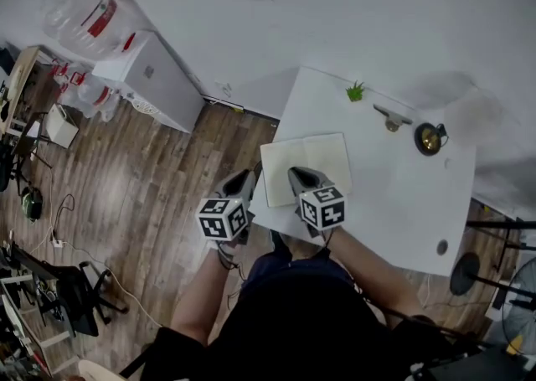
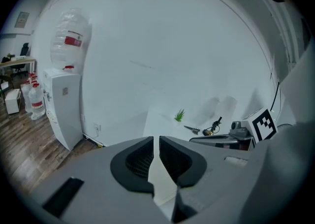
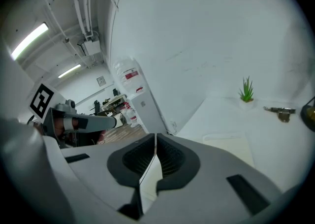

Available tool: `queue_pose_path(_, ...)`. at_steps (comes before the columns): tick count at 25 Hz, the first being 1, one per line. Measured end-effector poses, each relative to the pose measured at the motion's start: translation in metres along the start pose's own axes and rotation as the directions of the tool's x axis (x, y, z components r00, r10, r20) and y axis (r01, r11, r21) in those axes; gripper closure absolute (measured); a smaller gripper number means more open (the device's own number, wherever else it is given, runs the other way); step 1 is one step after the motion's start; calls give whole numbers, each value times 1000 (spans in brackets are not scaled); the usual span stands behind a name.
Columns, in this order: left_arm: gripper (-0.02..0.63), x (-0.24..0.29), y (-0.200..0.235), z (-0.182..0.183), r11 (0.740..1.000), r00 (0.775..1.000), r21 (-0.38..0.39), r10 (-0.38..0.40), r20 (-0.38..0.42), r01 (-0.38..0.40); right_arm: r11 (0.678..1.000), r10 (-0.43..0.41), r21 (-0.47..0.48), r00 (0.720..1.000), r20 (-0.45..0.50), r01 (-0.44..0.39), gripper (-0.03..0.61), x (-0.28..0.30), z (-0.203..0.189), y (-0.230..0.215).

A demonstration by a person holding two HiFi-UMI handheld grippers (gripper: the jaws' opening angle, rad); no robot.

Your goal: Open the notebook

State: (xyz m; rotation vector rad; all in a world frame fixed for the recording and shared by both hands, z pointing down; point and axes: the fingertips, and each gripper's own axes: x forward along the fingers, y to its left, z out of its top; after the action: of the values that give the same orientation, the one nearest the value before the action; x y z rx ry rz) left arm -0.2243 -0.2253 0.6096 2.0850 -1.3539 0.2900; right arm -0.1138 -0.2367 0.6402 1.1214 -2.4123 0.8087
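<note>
Two grippers hover at the near edge of the white table [image 1: 394,195], and neither carries anything. On our left gripper [image 2: 156,139] the fingers stand nearly together, with only a thin slit between the pads and nothing in it. On our right gripper [image 3: 155,137] the fingers are drawn just as narrow, almost touching at the tips, and are also empty.

In the head view the notebook [image 1: 318,153] lies flat on the table at mid-frame, near the table's left edge. Its long axis runs left to right across the frame, tilted slightly up toward the right. It shows as a wide, pale cream spread with a faint line down its middle, so we judge it may already lie open, though we cannot tell for certain.

Our right gripper is the nearer one. In the head view it overlaps the notebook's lower edge near the middle. In the right gripper view the cream page lies ahead of the fingers, to their right and lower down, apart from them. Our left gripper sits just beside the notebook's lower left corner, off the page.

If a cover or page has yet to be turned, we judge the right fingers would need to part and come down onto that near edge.
</note>
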Motion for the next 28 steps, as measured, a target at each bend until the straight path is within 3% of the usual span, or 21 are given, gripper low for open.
queue_pose_path(5, 578, 9, -25, 56, 998, 995, 54, -20, 95, 15, 997, -76, -3, 986, 151, 78, 558, -43, 66, -38)
queue_pose_path(11, 578, 10, -61, 134, 991, 972, 135, -29, 232, -3, 988, -145, -7, 942, 302, 154, 557, -96, 138, -72)
queue_pose_path(17, 580, -6, -111, 213, 970, 916, 236, -45, 399, -55, 966, -161, -95, 845, 510, 242, 574, -167, 219, -80)
queue_pose_path(23, 580, -42, -146, 271, 944, 842, 303, -53, 537, -134, 891, -152, -224, 724, 673, 396, 573, -244, 279, -75)
queue_pose_path(26, 580, -61, -164, 286, 941, 806, 308, -71, 588, -142, 861, -146, -251, 688, 711, 443, 572, -271, 290, -73)
queue_pose_path(28, 580, -64, -175, 288, 941, 795, 311, -87, 600, -132, 848, -137, -267, 674, 726, 459, 573, -281, 294, -72)
